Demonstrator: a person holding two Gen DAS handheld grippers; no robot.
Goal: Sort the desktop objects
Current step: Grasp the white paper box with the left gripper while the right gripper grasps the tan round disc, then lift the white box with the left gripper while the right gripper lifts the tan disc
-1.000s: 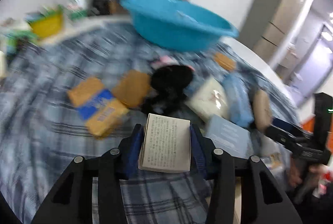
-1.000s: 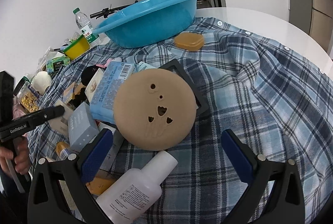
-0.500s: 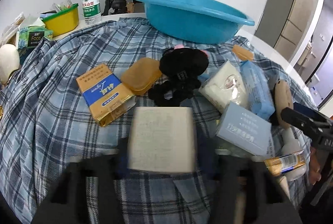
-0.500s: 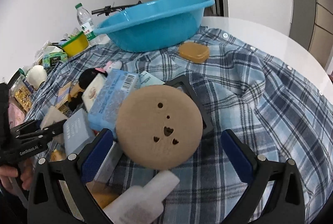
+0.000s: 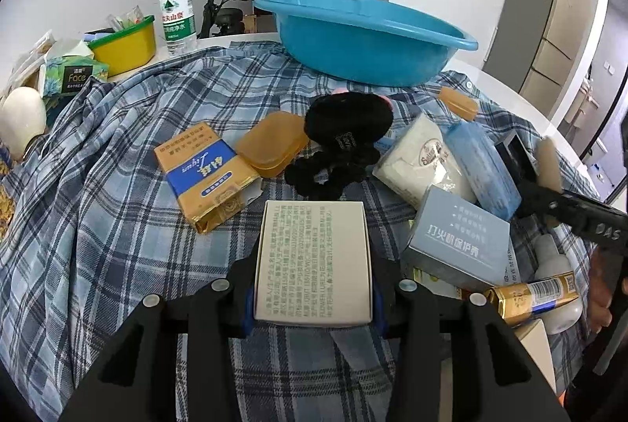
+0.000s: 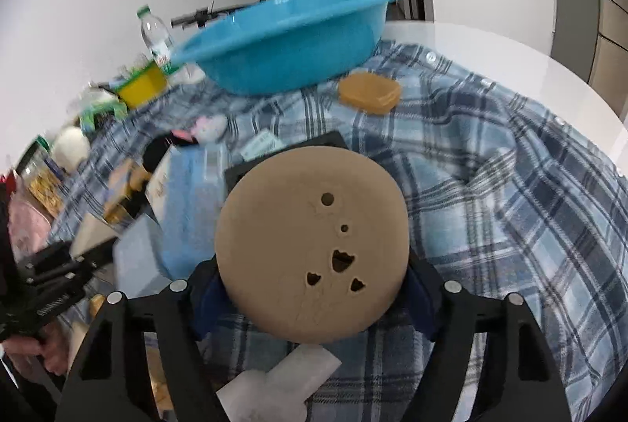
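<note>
The left gripper (image 5: 313, 298) is clamping a white box (image 5: 313, 261) w/ small printed text between its blue pads, holding it just above the plaid cloth (image 5: 117, 155) at the near edge of the clutter. The right gripper (image 6: 314, 288) is closing in on a tan round disc (image 6: 312, 245) (pierced w/ a few small holes); its jaws have just been narrowing and the pads are now sitting against the disc's left and right edges, so it's gripping the disc. In the left wrist view, beyond the box, an orange-and-blue packet (image 5: 204, 175), an amber lidded case (image 5: 272, 143) and a black plush toy (image 5: 345, 143) are lying on the cloth, w/ a grey-blue box (image 5: 459, 237) and a gold tube (image 5: 533, 298) to the right. A blue basin (image 5: 361, 37) is sitting at the far side of the table (image 6: 490, 45), w/ a water bottle (image 5: 176, 2) and a yellow tub (image 5: 125, 45) far left. In the right wrist view a second amber case (image 6: 369, 92) is resting near the basin, and a white bottle (image 6: 282, 382) is lying near the gripper, blurred.
</note>
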